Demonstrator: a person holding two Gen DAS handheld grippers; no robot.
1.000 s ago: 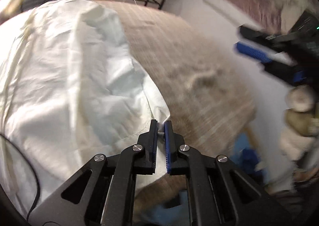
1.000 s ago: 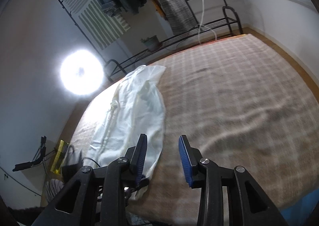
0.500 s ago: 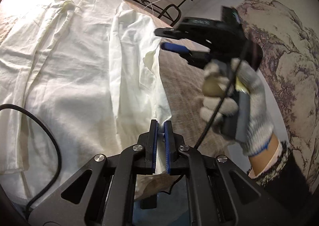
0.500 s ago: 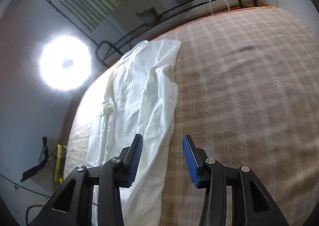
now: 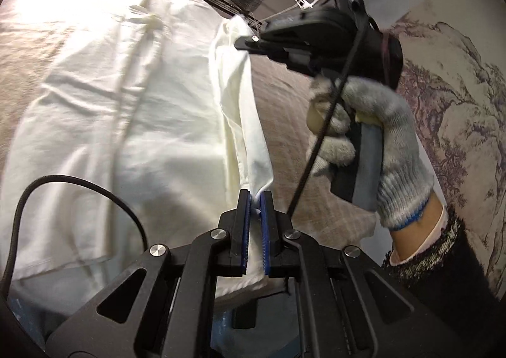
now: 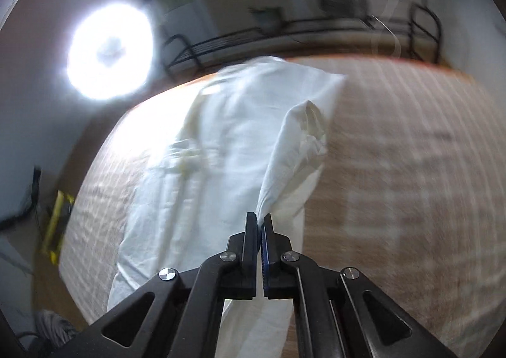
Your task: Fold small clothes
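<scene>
A white garment (image 5: 120,124) lies spread over a beige plaid bed cover (image 5: 284,124). My left gripper (image 5: 255,200) is shut on the garment's near right edge, with cloth pinched between its blue pads. In the left wrist view my right gripper (image 5: 243,42), held by a gloved hand (image 5: 376,143), has its tips at the far end of that same edge, which stretches lifted between the two. In the right wrist view the right gripper (image 6: 260,222) is shut on a raised fold of the white garment (image 6: 221,149).
A black cable (image 5: 79,187) loops over the garment at lower left. A black metal rack (image 6: 300,35) runs along the bed's far side, with a bright lamp (image 6: 109,51) to its left. A yellow object (image 6: 57,215) lies on the floor left of the bed. A patterned wall (image 5: 458,99) stands right.
My right gripper swung left over the bed cover to the garment's right edge and closed on it. The left gripper kept its hold and shifted; the edge now rises between both.
</scene>
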